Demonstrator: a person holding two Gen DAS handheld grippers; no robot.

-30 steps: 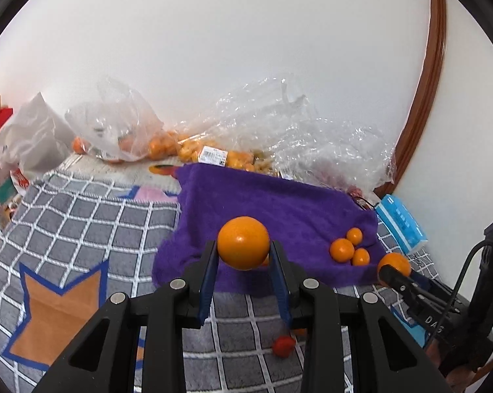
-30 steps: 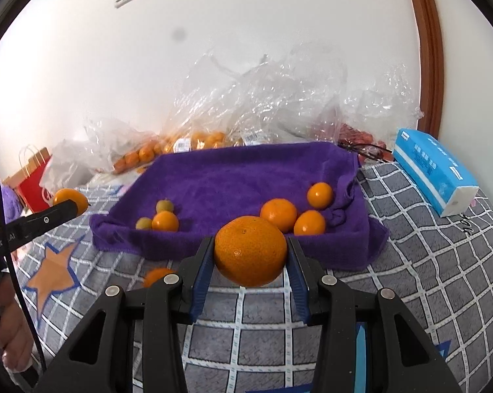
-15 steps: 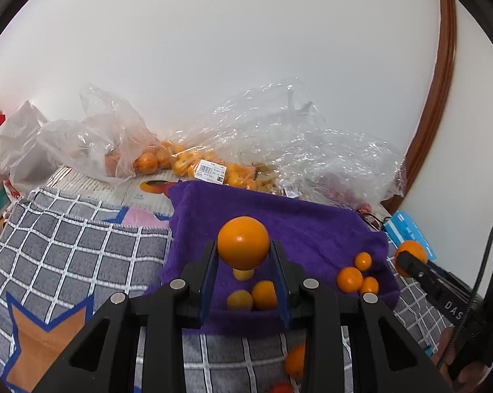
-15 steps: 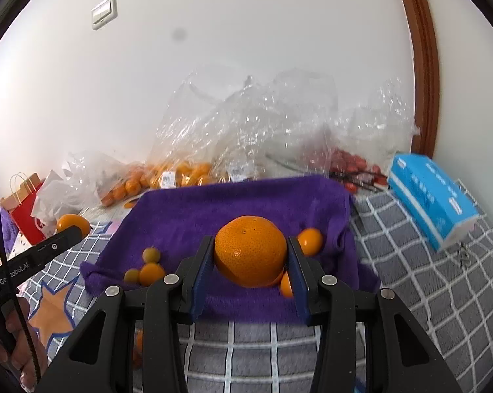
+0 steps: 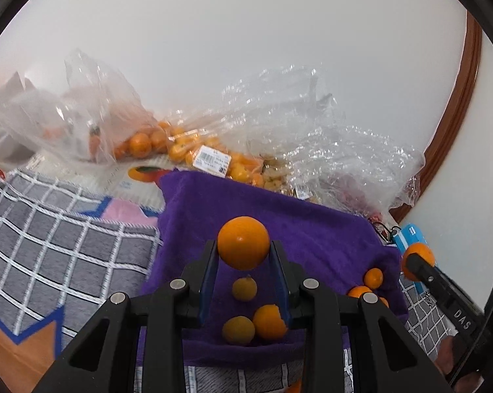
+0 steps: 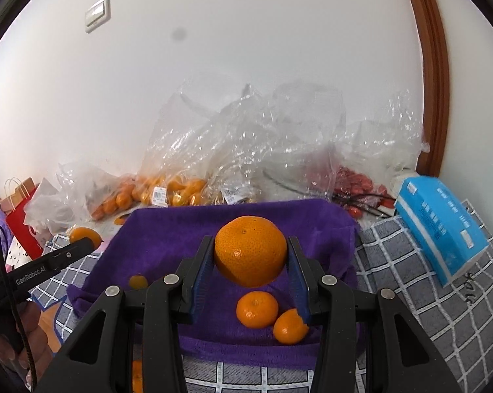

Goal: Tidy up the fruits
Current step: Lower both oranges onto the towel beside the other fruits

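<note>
Over the near edge of the purple towel (image 6: pixel 168 229), the right gripper (image 6: pixel 250 263) squeezes a big orange (image 6: pixel 250 250); the left gripper (image 5: pixel 243 255) squeezes a small orange (image 5: pixel 243 242), probably above three small fruits (image 5: pixel 245 289).

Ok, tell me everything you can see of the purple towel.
The purple towel looks like soft plush cloth, spread over the grey checked blanket with its edges rumpled and bunched up, forming a shallow nest. Small oranges lie on it in two clusters: a left cluster and a right cluster. Clear fruit bags sit along its far edge. Both held oranges hang above it.
</note>
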